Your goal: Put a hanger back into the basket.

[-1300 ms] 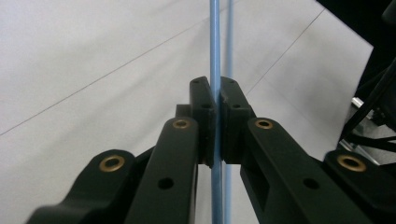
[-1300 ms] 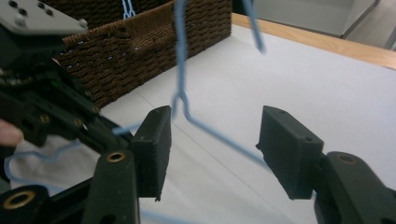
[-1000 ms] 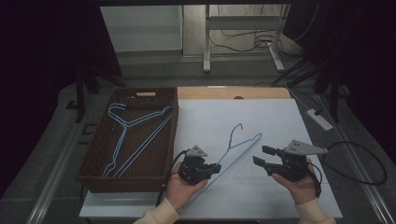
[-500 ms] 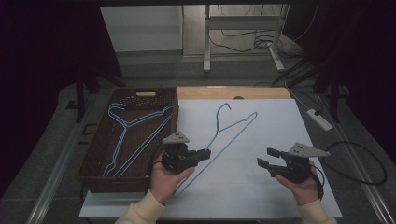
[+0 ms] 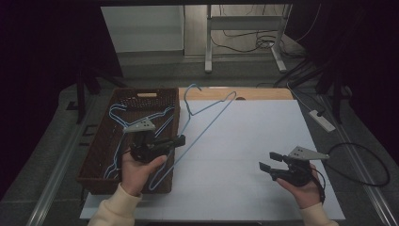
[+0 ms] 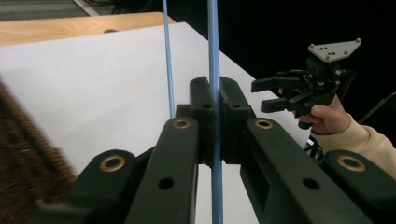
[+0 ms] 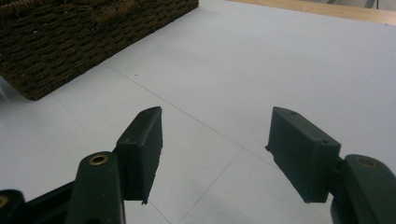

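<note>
Hangers [image 5: 197, 123]: three (two in basket [image 5: 101, 162])

The wicker basket [image 6: 28, 158] is a brown blur beside the left tongs [image 6: 215, 100], whose clamped blue hanger [image 6: 214, 42] runs off both edges.

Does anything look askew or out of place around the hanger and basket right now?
Nothing damaged. The blue hanger sits tilted in the left gripper, lower end over the basket rim, hook past the far corner. The right gripper is open, its jaws just opened, nothing between them.
</note>
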The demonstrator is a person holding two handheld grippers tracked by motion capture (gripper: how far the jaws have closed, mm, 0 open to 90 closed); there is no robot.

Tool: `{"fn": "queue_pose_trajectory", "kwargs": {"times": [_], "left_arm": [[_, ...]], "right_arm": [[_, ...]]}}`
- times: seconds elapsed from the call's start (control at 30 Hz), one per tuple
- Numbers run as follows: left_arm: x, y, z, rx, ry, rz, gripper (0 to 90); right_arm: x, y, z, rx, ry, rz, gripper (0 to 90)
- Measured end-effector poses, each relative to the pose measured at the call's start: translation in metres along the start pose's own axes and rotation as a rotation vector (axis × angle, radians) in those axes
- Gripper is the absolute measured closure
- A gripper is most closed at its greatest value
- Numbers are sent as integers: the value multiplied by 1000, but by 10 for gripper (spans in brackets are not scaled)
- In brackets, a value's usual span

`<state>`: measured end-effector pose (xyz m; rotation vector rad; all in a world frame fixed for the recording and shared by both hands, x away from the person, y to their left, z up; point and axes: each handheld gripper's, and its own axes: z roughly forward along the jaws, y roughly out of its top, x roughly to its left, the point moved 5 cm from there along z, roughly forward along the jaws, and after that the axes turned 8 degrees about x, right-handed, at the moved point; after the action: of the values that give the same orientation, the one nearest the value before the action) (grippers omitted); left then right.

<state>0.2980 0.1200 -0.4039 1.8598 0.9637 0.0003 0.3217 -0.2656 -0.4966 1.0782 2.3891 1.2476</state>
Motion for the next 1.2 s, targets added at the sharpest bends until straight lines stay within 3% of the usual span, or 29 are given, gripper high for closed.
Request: {"fn": "queue_pose_trajectory", "kwargs": {"times": [0.33, 0.73, 1.2], "left_arm": [[20, -2, -32, -51, 23, -12, 869], [41, -5, -67, -83, 85, -23, 869], [82, -9, -90, -70, 153, -38, 869]], "right_arm": [[-4, -4, 0, 9, -12, 4, 356], [-3, -2, 3, 9, -5, -3, 355], [-4, -2, 4, 14, -15, -10, 355]]}}
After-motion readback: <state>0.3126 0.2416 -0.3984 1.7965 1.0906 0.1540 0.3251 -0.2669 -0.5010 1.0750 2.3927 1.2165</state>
